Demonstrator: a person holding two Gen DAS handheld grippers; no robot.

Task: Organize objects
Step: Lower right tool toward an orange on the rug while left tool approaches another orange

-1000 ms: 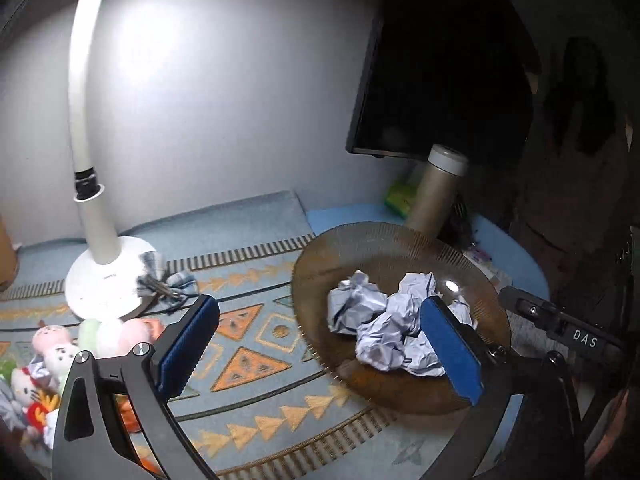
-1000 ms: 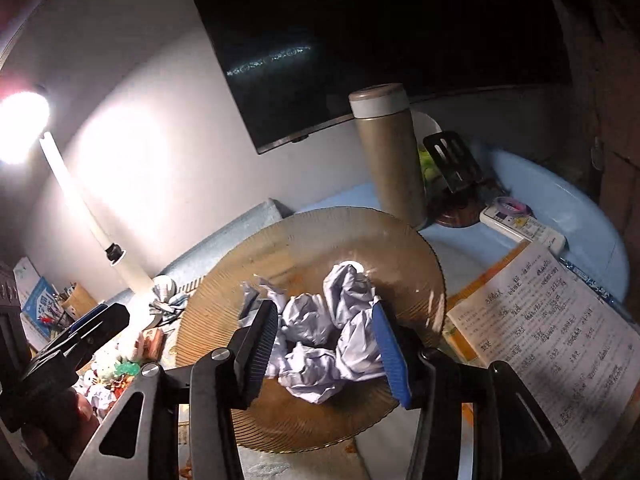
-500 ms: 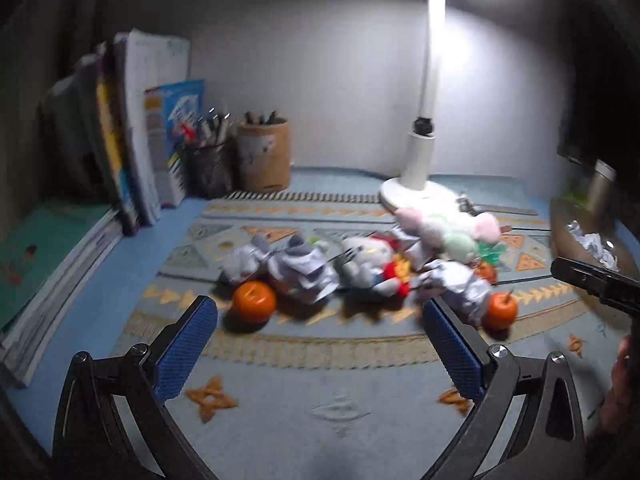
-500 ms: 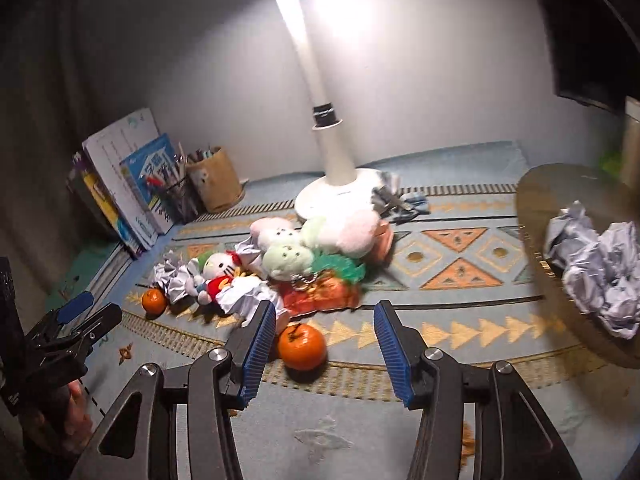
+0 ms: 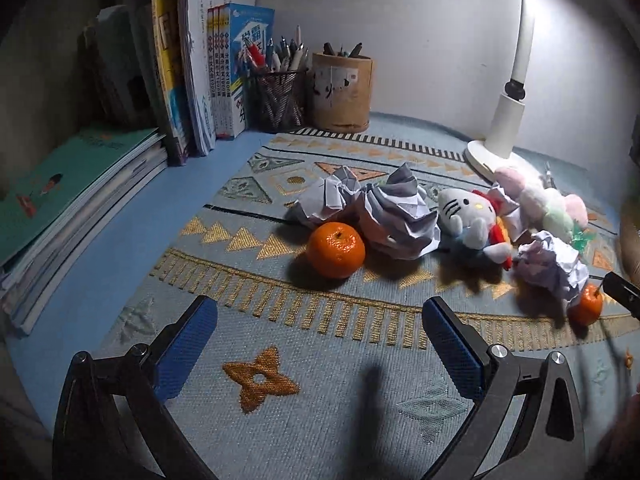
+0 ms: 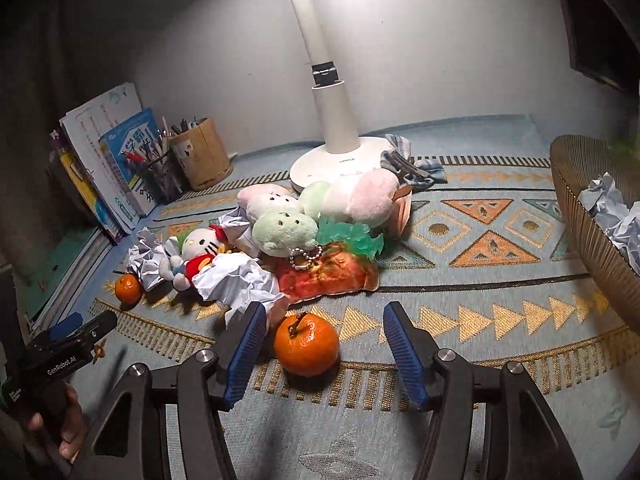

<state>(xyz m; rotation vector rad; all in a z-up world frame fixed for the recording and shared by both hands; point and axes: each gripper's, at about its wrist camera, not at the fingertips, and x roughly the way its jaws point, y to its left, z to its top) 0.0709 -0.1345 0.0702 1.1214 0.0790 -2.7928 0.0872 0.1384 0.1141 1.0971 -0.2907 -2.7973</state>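
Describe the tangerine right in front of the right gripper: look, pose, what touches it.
The tangerine is small, round and bright orange with a dimpled, glossy peel and a short brown stem tilting up-left. It sits on the patterned mat, between the opening jaws of the right gripper, nearer the left pad; neither pad visibly touches it. Crumpled paper lies just behind, contact unclear.

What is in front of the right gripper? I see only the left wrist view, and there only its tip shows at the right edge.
Observer: In the right wrist view a tangerine lies between the fingers of the right gripper; the jaws are opening and do not touch it.
Operator: Is any container near?
Observer: Yes, a brown bowl at the far right holds crumpled paper balls.
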